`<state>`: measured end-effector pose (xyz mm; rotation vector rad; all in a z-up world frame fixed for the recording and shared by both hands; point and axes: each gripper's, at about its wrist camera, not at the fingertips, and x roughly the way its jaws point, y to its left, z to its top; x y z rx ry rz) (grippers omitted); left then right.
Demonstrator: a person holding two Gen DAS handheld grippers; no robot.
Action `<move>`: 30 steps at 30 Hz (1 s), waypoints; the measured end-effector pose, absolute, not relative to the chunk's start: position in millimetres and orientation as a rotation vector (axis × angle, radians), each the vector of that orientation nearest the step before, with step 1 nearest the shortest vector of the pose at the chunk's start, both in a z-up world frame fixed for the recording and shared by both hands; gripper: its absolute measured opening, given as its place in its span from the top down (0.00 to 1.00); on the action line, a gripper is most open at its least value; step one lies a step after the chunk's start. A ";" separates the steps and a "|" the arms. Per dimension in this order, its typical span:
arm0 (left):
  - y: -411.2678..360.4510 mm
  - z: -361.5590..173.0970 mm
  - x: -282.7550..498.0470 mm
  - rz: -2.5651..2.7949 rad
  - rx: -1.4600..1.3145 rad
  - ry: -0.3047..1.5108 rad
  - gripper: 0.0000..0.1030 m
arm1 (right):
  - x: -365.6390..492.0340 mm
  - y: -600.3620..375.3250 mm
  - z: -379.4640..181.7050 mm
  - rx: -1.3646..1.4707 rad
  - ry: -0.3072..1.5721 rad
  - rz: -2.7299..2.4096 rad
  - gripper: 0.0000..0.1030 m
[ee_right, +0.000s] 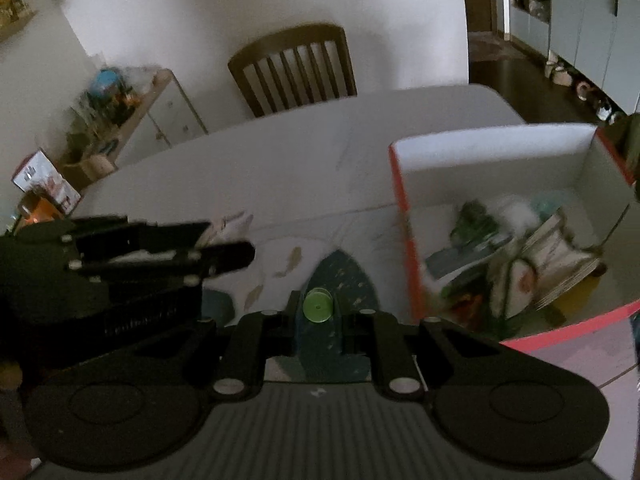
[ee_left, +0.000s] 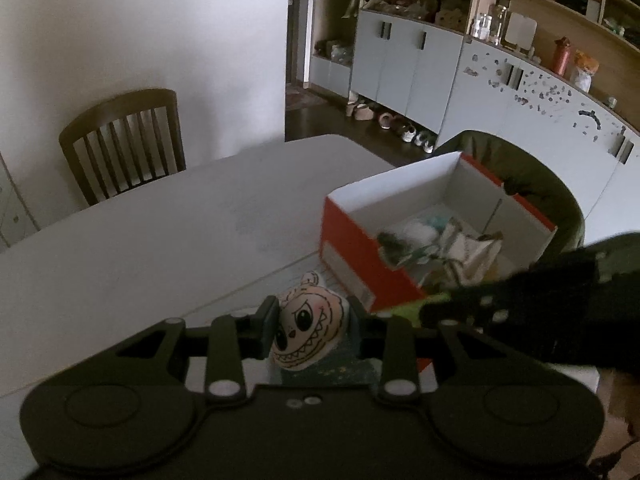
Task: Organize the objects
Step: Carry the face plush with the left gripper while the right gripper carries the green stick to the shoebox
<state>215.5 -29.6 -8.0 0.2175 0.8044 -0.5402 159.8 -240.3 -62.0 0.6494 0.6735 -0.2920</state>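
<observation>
Two tongs clamp toys; box (ee_right: 404,200) contents blur.

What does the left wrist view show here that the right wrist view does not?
Only the left wrist view: the left gripper closed on a toy with a grinning cartoon face, and open shelves over the cupboards.

Only the right wrist view: the right gripper closed on a small green disc, and a cluttered low cabinet by the wall.

Both: the orange-and-white box holding items, the white table and the wooden chair.
</observation>
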 end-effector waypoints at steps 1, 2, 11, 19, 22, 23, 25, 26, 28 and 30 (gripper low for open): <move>-33.7 -6.6 214.8 -0.539 0.220 0.802 0.67 | 154.7 -246.9 -58.1 0.645 0.663 -0.297 0.86; -38.6 -5.0 213.8 -0.538 0.223 0.799 0.67 | 151.8 -252.7 -55.9 0.641 0.655 -0.299 0.86; -84.5 -3.5 212.4 -0.544 0.256 0.800 0.67 | 115.6 -308.4 -47.9 0.622 0.590 -0.371 0.86; -128.4 -15.8 220.4 -0.564 0.274 0.832 0.67 | 90.3 -353.1 -66.9 0.634 0.581 -0.436 0.86; -146.1 -21.0 223.2 -0.574 0.293 0.840 0.67 | 84.0 -370.4 -76.6 0.646 0.579 -0.457 0.86; -151.8 -22.7 223.5 -0.579 0.299 0.842 0.67 | 82.1 -376.0 -80.2 0.647 0.579 -0.465 0.86; -163.9 -25.8 224.8 -0.586 0.310 0.847 0.67 | 78.3 -385.9 -85.8 0.650 0.577 -0.473 0.86; -170.1 -27.7 226.1 -0.590 0.315 0.850 0.67 | 76.8 -390.7 -88.7 0.650 0.576 -0.479 0.86; -179.8 -31.3 228.8 -0.595 0.325 0.857 0.67 | 74.0 -399.4 -93.9 0.656 0.572 -0.483 0.86; -188.9 -34.9 233.3 -0.598 0.329 0.865 0.67 | 72.3 -407.9 -99.5 0.655 0.571 -0.491 0.86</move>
